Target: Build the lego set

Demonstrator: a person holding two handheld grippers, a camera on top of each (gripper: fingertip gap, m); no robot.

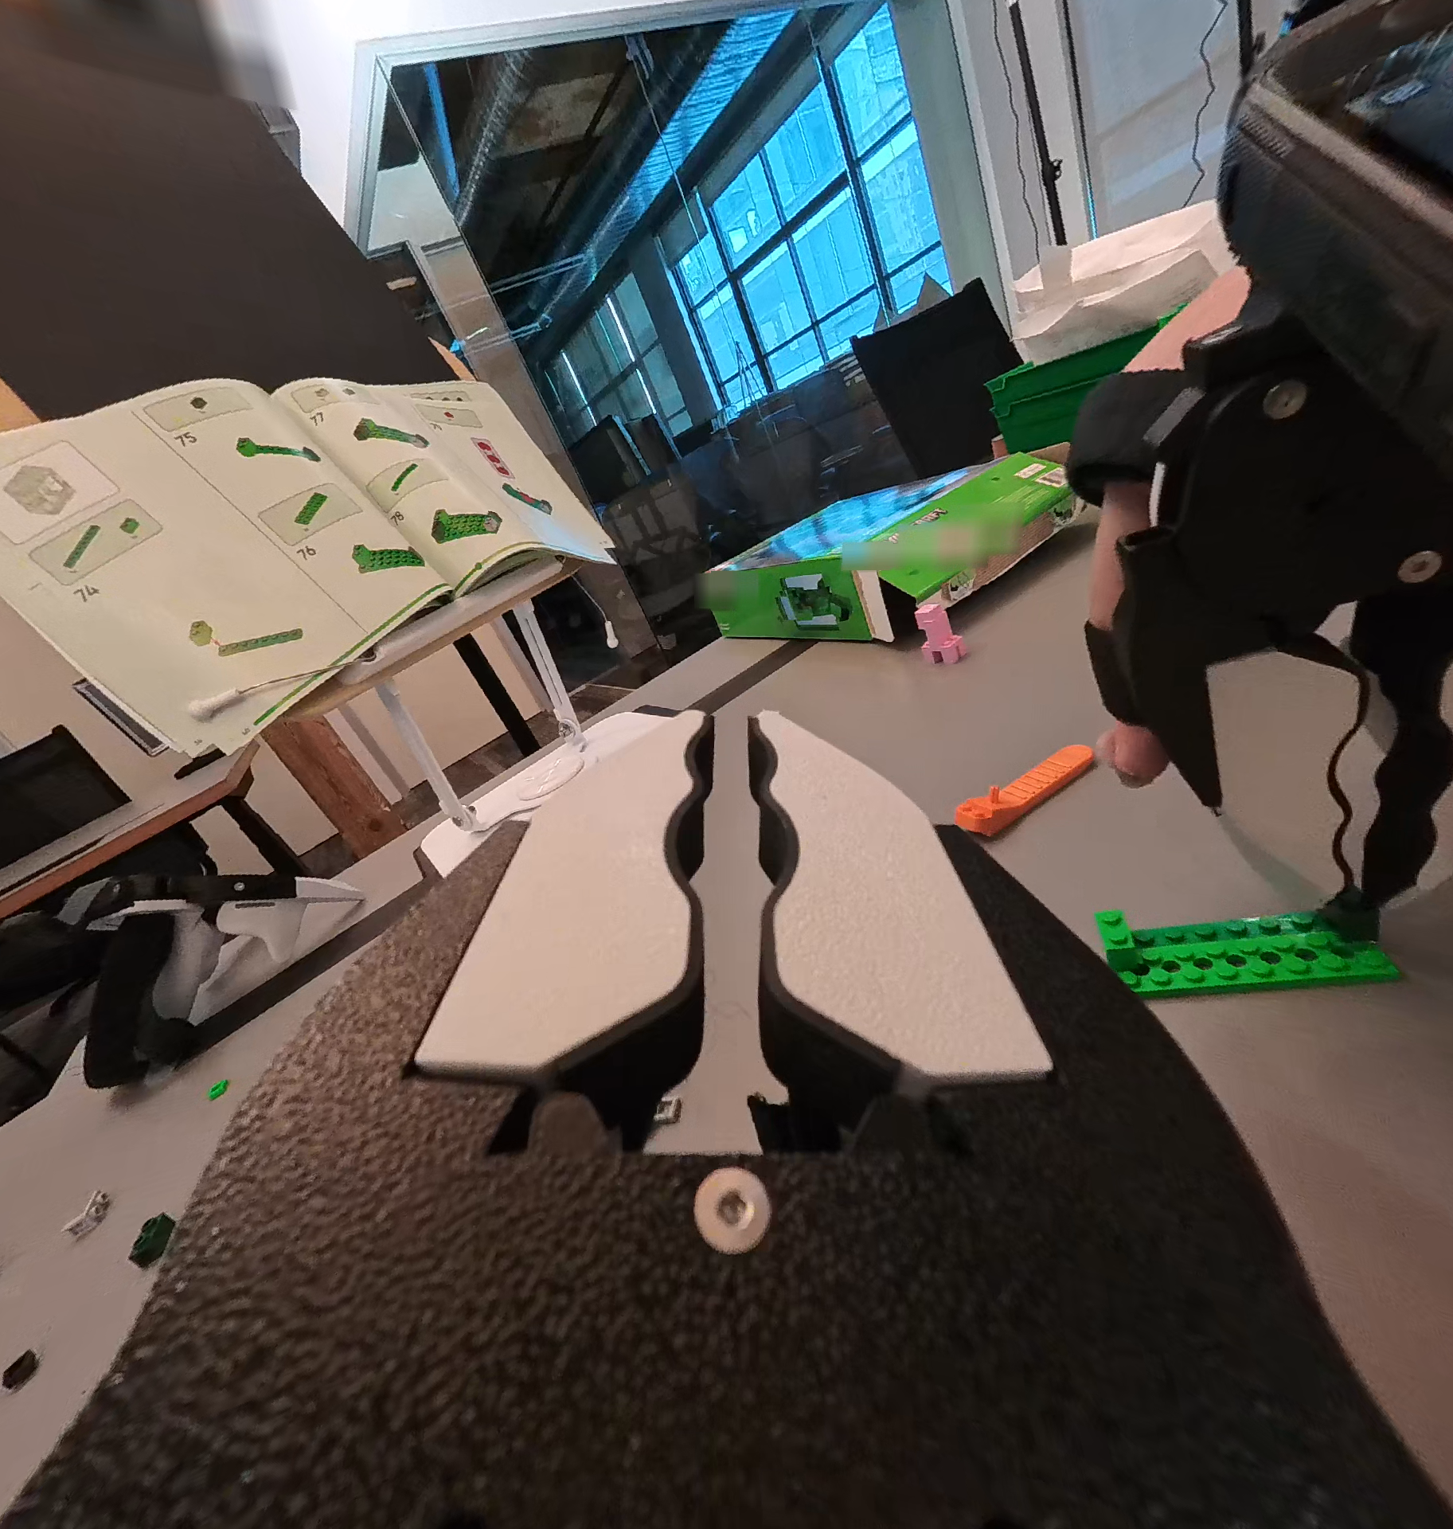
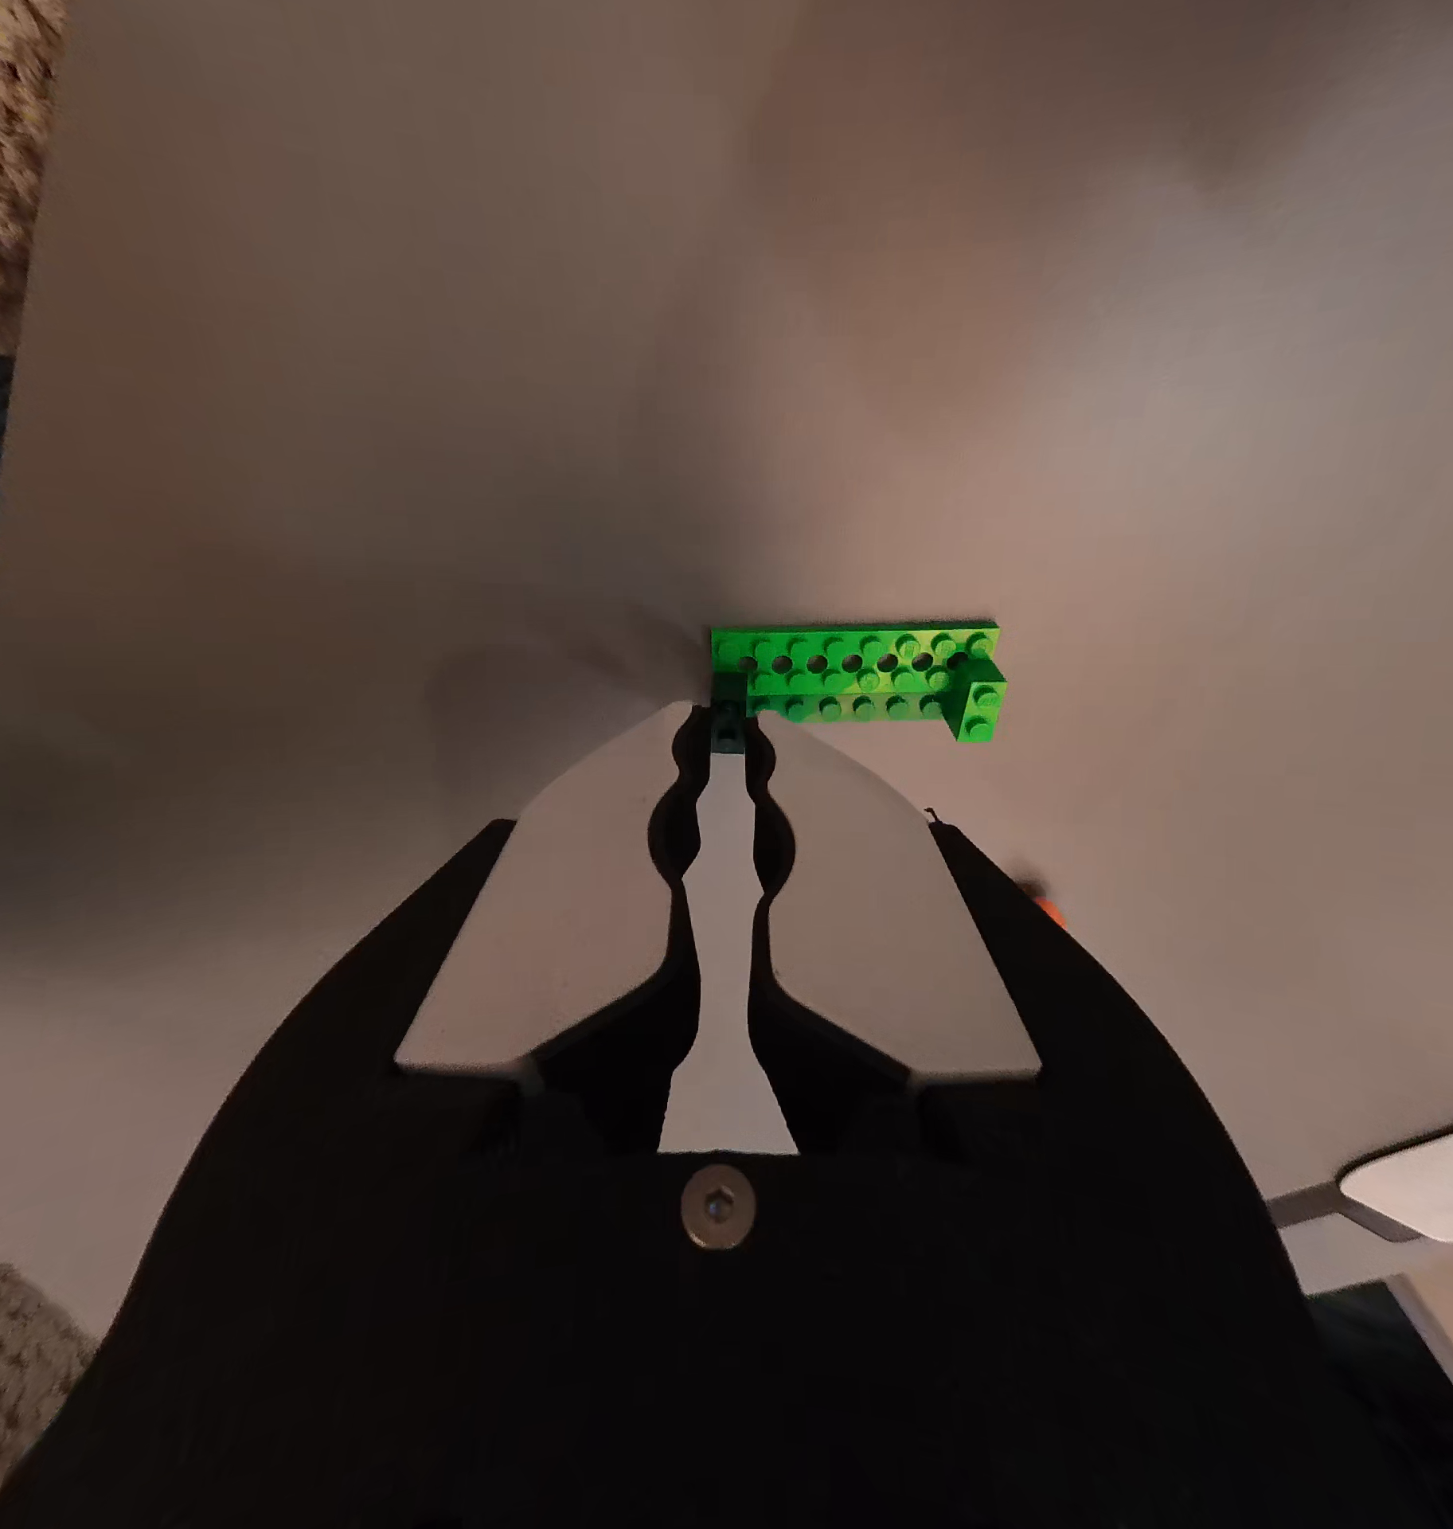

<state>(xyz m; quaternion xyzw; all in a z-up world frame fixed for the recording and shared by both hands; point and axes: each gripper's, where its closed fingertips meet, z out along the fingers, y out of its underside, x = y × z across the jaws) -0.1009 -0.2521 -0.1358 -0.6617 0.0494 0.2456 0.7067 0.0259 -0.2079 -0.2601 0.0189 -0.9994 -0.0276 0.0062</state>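
A bright green lego assembly of a long plate and a beam with holes lies on the grey table; it also shows in the left wrist view. My right gripper is shut on a small dark green brick and holds it at the assembly's left end, touching it. In the left wrist view the right gripper points straight down onto the assembly's right end. My left gripper is shut with nothing between its fingers, raised above the table, left of the assembly.
An open instruction booklet rests on a white stand at the left. A green lego box, a pink figure and an orange brick separator lie farther back. Small loose pieces lie at the near left. Tip to tip, the grippers are about 20 cm apart.
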